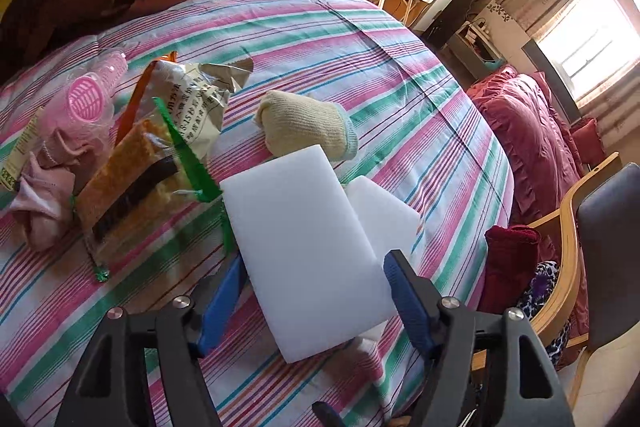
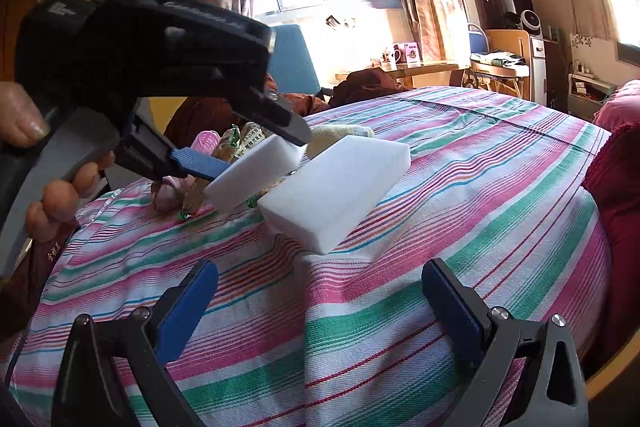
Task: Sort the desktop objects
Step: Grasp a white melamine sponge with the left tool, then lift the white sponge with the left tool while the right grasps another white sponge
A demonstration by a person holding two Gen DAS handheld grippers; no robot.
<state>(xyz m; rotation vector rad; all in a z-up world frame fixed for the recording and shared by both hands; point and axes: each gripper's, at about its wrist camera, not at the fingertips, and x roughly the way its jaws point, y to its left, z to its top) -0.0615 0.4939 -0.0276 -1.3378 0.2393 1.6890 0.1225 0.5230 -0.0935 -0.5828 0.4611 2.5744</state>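
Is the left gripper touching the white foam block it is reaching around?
Touching. The right wrist view shows the left gripper with both fingers pressed against the raised white foam block, held tilted above the second block.

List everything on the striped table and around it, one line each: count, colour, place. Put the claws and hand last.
Sponge blocks: two, white; one between the left claw's fingers, the other beside it on the cloth.
Sock: one, cream, behind the blocks.
Snack packets: two, orange-brown and silver, left of the blocks.
Hair rollers: pink, far left; count unclear.
Pink cloth bundle: one, left edge.
Tablecloth: one, pink, green and white stripes.
Left claw: closed on a block.
Right claw: open, empty.
Hand: holds the left claw.
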